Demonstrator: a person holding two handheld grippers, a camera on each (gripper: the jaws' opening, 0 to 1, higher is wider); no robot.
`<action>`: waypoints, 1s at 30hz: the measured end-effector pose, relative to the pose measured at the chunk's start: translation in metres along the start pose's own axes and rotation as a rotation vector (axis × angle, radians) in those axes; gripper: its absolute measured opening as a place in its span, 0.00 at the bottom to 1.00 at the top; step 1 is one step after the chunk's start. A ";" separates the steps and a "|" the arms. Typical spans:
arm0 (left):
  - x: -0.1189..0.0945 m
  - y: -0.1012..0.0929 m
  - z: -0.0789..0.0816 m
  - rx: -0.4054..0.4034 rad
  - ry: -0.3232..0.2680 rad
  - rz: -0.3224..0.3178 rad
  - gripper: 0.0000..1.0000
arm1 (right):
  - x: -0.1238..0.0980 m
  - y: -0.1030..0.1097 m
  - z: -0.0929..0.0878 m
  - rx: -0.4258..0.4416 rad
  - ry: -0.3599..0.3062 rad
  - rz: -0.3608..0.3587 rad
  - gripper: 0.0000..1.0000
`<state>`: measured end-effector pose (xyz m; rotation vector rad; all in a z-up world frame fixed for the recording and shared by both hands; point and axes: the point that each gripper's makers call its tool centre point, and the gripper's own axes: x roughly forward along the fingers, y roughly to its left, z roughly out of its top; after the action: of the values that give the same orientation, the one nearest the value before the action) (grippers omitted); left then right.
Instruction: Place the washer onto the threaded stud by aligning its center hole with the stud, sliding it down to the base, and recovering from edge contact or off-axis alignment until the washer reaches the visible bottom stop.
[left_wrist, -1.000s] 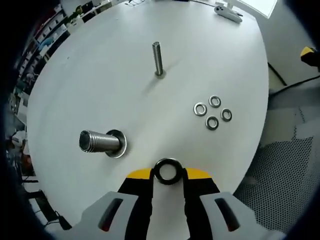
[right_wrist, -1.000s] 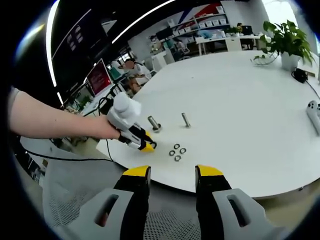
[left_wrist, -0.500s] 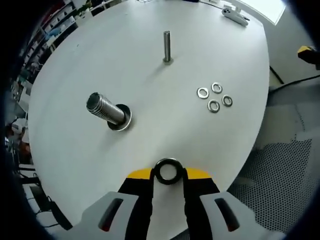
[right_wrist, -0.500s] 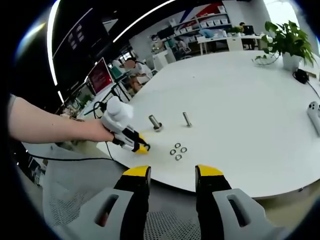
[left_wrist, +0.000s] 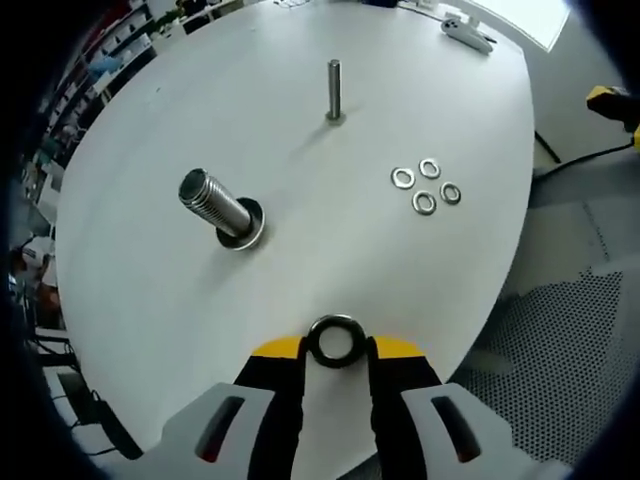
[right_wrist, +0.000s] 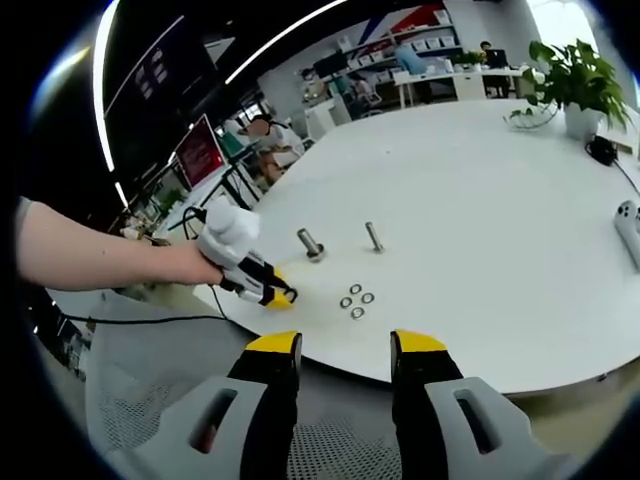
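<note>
In the left gripper view my left gripper (left_wrist: 336, 347) is shut on a large dark washer (left_wrist: 336, 341), held upright above the near part of the white table. A thick threaded stud (left_wrist: 213, 204) stands on a wide base washer (left_wrist: 244, 231) ahead and to the left, well apart from the held washer. A thin stud (left_wrist: 334, 90) stands farther back. In the right gripper view my right gripper (right_wrist: 345, 352) hangs open off the table's near edge, holding nothing. There the left gripper (right_wrist: 272, 295) sits in a hand at the table's left edge, short of the thick stud (right_wrist: 308, 244).
Several small washers (left_wrist: 426, 186) lie in a cluster right of the thick stud, also seen as small washers (right_wrist: 355, 301). The round white table (left_wrist: 150, 290) ends close ahead. A white controller (right_wrist: 630, 225) lies far right. A potted plant (right_wrist: 570, 85) stands at the back.
The left gripper has drawn back from the thick stud toward the table's near left edge, still holding the washer. The right gripper has stayed put.
</note>
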<state>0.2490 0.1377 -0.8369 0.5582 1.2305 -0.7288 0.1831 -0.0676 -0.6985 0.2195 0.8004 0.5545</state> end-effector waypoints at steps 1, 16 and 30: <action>0.000 0.000 -0.001 0.004 -0.002 -0.001 0.23 | 0.000 0.000 0.000 -0.002 0.001 0.001 0.38; 0.000 0.000 0.001 0.013 0.005 0.011 0.23 | 0.001 0.000 0.003 0.007 -0.011 0.006 0.37; 0.000 -0.001 0.000 0.010 0.075 0.005 0.19 | 0.000 0.000 0.003 0.016 -0.017 0.010 0.37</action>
<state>0.2484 0.1365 -0.8370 0.6015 1.2952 -0.7152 0.1860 -0.0676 -0.6966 0.2423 0.7882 0.5553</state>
